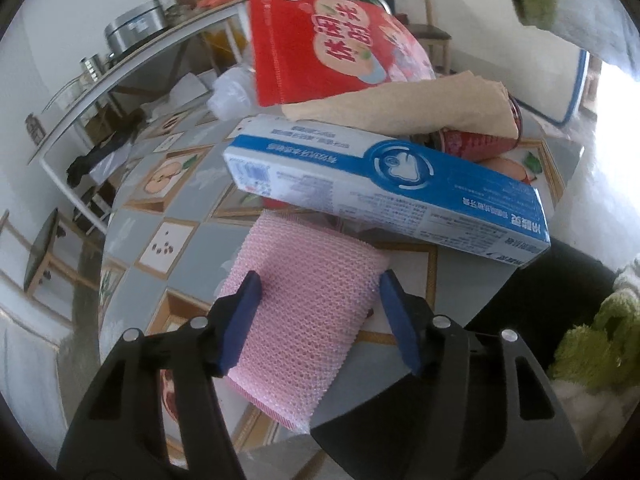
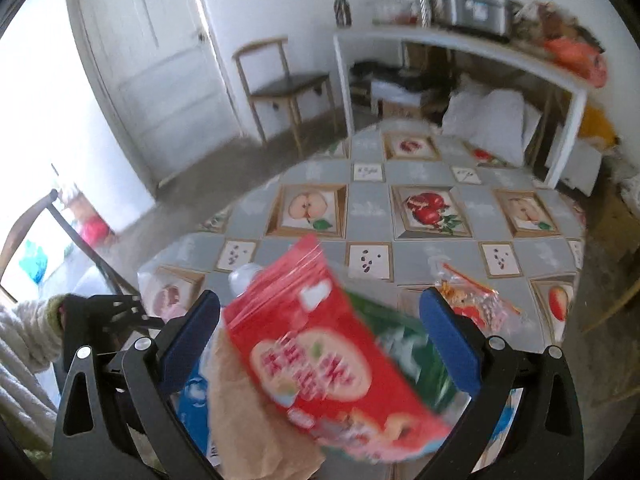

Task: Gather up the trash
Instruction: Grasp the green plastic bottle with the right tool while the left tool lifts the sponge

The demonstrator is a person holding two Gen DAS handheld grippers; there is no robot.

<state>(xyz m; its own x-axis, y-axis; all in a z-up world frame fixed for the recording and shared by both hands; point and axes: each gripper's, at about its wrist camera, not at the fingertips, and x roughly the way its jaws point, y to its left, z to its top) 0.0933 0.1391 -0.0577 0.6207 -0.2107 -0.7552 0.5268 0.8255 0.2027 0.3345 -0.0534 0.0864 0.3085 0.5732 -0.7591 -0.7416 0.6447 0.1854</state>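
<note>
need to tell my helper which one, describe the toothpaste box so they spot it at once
On the round table with the fruit-print cloth, look at the trash pile. The long blue-and-white cardboard toothpaste box lies across it, above the pink mesh sponge and below the tan paper napkin; it is the only rigid box.

Bench [image 2: 368, 208] has a fruit-print cloth; wooden chair [image 2: 280, 80] by white door [image 2: 152, 60]; white side table [image 2: 460, 48] against the wall carries a metal cooker [image 2: 478, 10] and jars
</note>
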